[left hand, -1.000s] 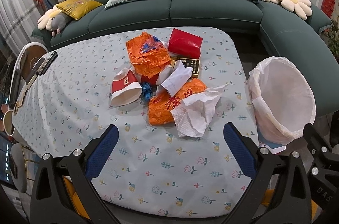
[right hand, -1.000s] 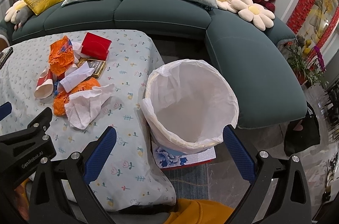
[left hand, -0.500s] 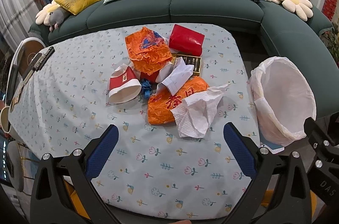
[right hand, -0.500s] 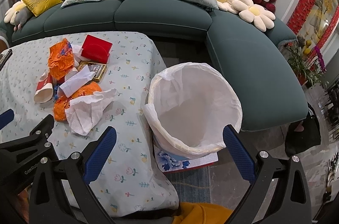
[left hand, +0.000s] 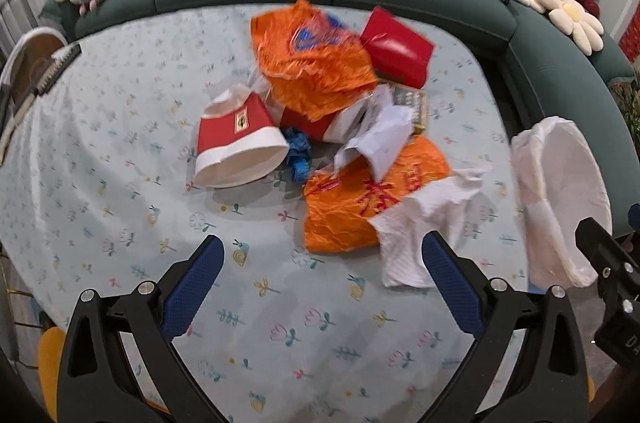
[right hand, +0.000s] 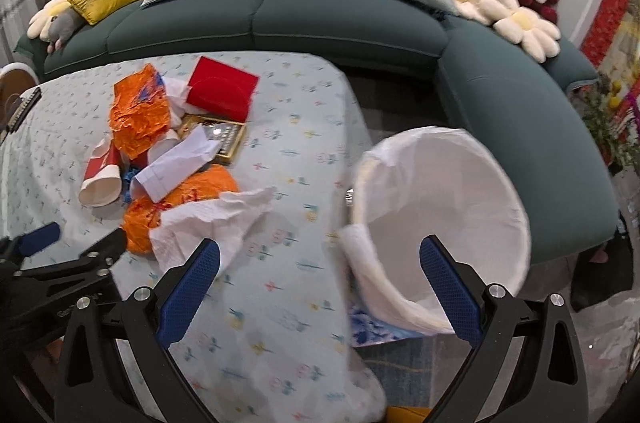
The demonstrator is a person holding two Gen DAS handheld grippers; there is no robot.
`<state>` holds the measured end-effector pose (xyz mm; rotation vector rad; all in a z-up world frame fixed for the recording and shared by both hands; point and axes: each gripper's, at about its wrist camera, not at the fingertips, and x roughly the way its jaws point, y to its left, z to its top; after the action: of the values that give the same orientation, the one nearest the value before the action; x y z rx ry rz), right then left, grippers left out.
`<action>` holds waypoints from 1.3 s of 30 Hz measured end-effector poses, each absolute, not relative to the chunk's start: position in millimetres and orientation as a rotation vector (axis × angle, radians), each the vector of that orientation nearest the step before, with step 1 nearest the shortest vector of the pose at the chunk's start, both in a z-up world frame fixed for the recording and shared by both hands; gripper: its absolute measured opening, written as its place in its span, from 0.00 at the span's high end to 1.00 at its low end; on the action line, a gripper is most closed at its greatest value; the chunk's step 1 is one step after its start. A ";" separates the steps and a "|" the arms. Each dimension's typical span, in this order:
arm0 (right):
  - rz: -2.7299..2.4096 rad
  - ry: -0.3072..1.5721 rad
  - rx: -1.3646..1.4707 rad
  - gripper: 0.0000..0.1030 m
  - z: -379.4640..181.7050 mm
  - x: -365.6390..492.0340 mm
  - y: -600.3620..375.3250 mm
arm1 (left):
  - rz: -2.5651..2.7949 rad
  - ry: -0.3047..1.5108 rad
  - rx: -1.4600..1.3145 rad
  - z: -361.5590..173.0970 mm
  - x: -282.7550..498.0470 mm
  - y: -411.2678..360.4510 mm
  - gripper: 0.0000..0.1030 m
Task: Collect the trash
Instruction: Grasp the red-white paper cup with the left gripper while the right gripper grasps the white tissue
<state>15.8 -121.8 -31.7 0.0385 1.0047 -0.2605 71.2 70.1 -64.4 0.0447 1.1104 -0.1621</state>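
A pile of trash lies on the floral tablecloth (left hand: 120, 191): a red-and-white paper cup (left hand: 236, 147) on its side, two crumpled orange bags (left hand: 316, 71) (left hand: 360, 199), a red box (left hand: 398, 51), white folded paper (left hand: 380, 139), a blue scrap (left hand: 298, 153) and a white tissue (left hand: 420, 231). My left gripper (left hand: 322, 283) is open and empty, just short of the near orange bag. My right gripper (right hand: 318, 287) is open and empty, above the table's right edge. A bin with a white liner (right hand: 440, 219) stands to the right of the table; it also shows in the left wrist view (left hand: 560, 199).
A teal sofa (right hand: 340, 19) with cushions and plush toys curves behind and to the right of the table. A flat gold-framed box (right hand: 224, 137) lies under the red box. A chair and a dark comb-like object (left hand: 56, 67) are at the table's far left edge.
Both grippers have moved forward toward the trash pile, which now looks larger and closer. The right gripper has also swung left over the table edge. Nothing was grasped.
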 end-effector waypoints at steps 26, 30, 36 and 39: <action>-0.083 1.177 0.101 0.48 -123.6 83.2 -69.9 | -0.056 1.135 -0.095 -83.7 139.4 145.8 0.08; -0.080 1.200 0.098 0.65 -132.1 83.3 -66.4 | -0.059 1.159 -0.151 -92.9 164.7 146.9 0.07; -0.087 1.202 0.084 0.82 -131.2 81.3 -66.5 | -0.071 1.213 -0.182 -114.9 192.2 137.1 0.08; -0.087 1.199 0.089 0.86 -127.6 80.3 -67.2 | -0.065 1.215 -0.184 -117.6 194.9 138.1 0.23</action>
<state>80.3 -67.2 -127.6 0.0886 1.1995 -0.0871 194.9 138.1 -117.6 -0.1836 1.2147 -0.0648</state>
